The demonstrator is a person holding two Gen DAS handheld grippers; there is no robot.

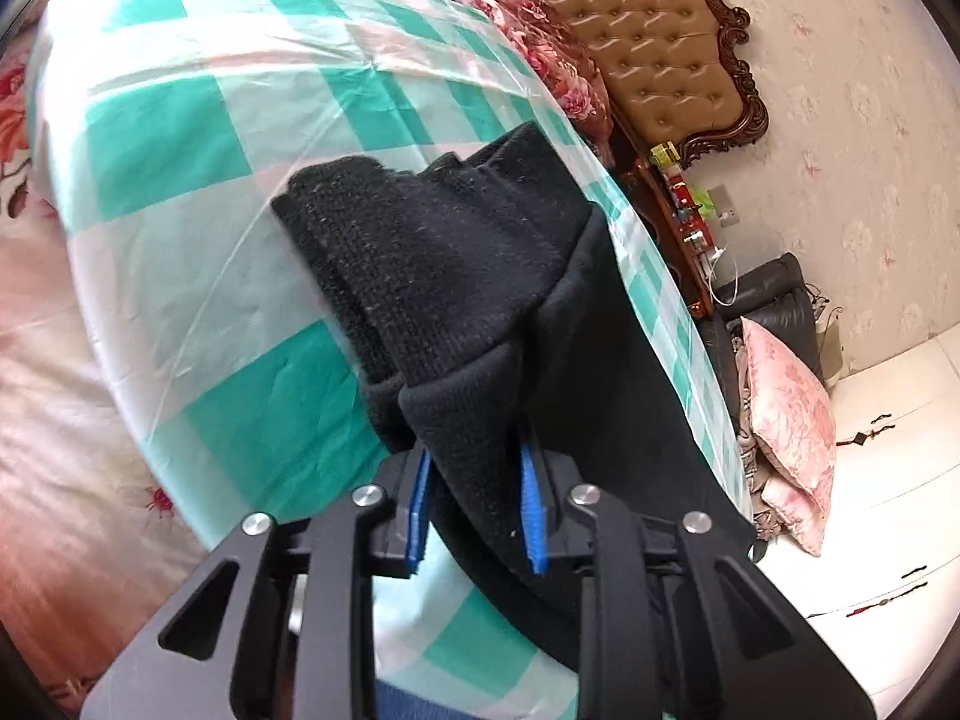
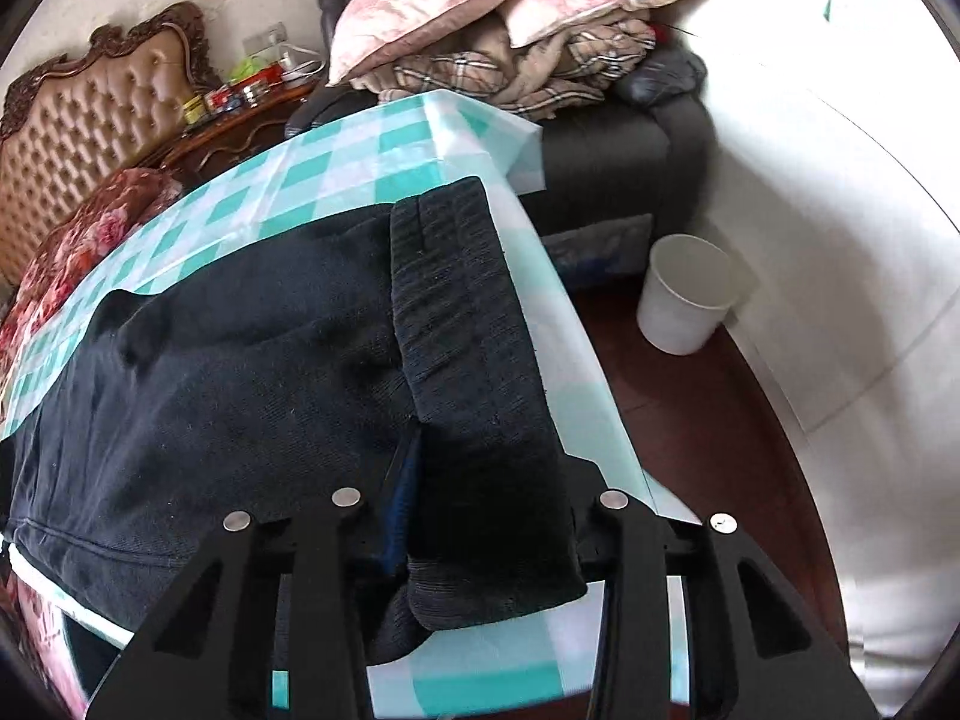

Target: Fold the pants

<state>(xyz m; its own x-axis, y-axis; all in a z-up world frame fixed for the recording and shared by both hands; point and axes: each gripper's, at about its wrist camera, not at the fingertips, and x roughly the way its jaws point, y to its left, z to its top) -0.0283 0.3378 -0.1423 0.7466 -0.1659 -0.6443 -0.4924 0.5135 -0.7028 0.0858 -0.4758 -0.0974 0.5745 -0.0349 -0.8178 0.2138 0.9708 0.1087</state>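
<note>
The black pants (image 1: 456, 276) lie on a table under a teal and white checked cloth (image 1: 180, 138). In the left wrist view their ribbed cuffs point away from me. My left gripper (image 1: 474, 498) is shut on a fold of the pants, with the cloth pinched between its blue pads (image 1: 531, 510). In the right wrist view the pants (image 2: 252, 348) spread to the left, with a ribbed band (image 2: 468, 324) along the table's right edge. My right gripper (image 2: 480, 516) is shut on that band; its fingertips are hidden under the fabric.
The checked table (image 2: 372, 144) ends just right of the pants. A white bucket (image 2: 684, 294) stands on the floor to the right. A dark sofa (image 2: 624, 180) with pillows and blankets is behind. A tufted headboard (image 1: 660, 42) and floral bedding (image 1: 72, 360) flank the table.
</note>
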